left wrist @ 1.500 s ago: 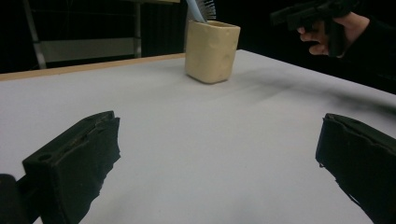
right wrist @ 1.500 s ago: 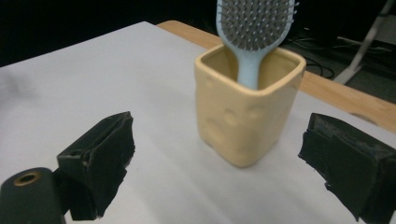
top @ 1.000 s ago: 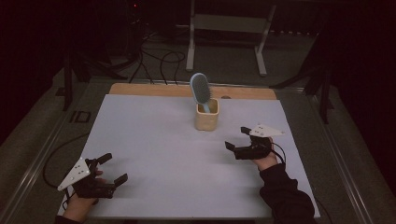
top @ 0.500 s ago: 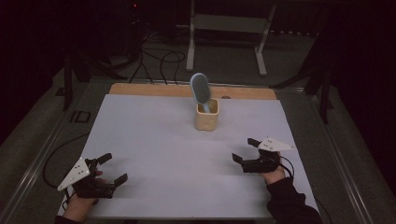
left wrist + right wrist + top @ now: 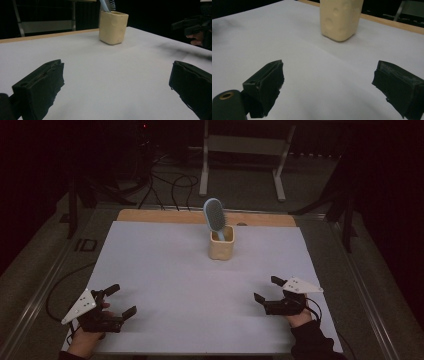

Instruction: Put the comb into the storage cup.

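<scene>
Both claws, left claw [image 5: 116, 301] and right claw [image 5: 266, 290], rest spread, empty; approach the brush [image 5: 215, 215] in the cup [image 5: 221, 249] at twelve o'clock slowly.

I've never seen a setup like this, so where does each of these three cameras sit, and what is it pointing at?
High view: above the near edge, looking forward and down on the table; both hands and claws show.
Left gripper view: on the left claw, facing the cup; its open jaws show.
Right gripper view: on the right claw; open jaws.
All share the cup.

Dim room around me, only the sheet [image 5: 200, 285] is lit; my jaws look soft, cup [image 5: 340, 18] slightly blurred
</scene>
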The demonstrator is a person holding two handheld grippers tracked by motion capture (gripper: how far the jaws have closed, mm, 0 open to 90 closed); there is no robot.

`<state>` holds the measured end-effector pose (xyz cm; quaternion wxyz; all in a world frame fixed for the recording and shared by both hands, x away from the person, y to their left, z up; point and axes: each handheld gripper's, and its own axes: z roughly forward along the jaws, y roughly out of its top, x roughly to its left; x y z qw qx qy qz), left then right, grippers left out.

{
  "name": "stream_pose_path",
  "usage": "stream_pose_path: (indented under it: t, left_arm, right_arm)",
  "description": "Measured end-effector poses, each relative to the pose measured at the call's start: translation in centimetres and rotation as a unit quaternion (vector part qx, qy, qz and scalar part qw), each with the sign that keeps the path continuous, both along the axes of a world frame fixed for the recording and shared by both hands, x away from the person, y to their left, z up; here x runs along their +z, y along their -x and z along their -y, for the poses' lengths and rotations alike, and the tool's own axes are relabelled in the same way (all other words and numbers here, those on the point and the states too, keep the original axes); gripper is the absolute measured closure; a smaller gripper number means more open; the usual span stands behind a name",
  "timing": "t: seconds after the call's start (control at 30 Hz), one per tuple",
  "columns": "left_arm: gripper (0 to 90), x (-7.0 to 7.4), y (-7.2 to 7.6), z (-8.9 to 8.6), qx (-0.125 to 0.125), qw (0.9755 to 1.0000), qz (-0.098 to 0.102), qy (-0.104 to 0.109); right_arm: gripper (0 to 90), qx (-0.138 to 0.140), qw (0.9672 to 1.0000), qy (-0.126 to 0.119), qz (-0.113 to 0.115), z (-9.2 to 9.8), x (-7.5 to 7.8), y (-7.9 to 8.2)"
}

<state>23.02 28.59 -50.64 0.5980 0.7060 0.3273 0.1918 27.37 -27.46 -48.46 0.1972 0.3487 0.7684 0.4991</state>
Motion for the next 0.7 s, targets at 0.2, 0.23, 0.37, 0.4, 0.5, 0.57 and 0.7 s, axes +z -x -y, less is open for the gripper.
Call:
stream_pose_path:
  t: [0.2, 0.23, 0.37, 0.4, 0.5, 0.57, 0.7]
  left_arm:
    - [0.0, 0.0, 0.0, 0.0, 0.000, 1.0000, -0.001, 0.001]
    - [0.0, 0.0, 0.0, 0.0, 0.000, 1.0000, 0.000, 0.001]
    - [0.0, 0.0, 0.0, 0.0, 0.000, 1.0000, 0.000, 0.001]
    - [0.0, 0.0, 0.0, 0.0, 0.001, 1.0000, -0.001, 0.003]
    - [0.0, 0.0, 0.0, 0.0, 0.000, 1.0000, -0.001, 0.001]
    - [0.0, 0.0, 0.0, 0.0, 0.000, 1.0000, 0.000, 0.000]
    - [0.0, 0.0, 0.0, 0.0, 0.000, 1.0000, 0.000, 0.001]
  right_arm:
    - [8.8, -0.010, 0.9999, -0.001, 0.004, 1.0, -0.3, 1.1]
    - [8.8, -0.013, 0.9999, 0.001, 0.006, 1.2, -0.3, 1.3]
    - [8.8, -0.027, 0.9996, -0.002, 0.006, 2.1, -0.6, 2.1]
    - [8.8, -0.027, 0.9996, -0.002, 0.006, 2.1, -0.6, 2.1]
    - [9.1, -0.037, 0.9993, 0.000, 0.004, 2.4, -0.9, 2.6]
    - [9.0, -0.039, 0.9992, 0.001, 0.006, 2.5, -1.0, 3.0]
    - [9.0, -0.049, 0.9988, 0.004, 0.008, 2.5, -1.3, 3.7]
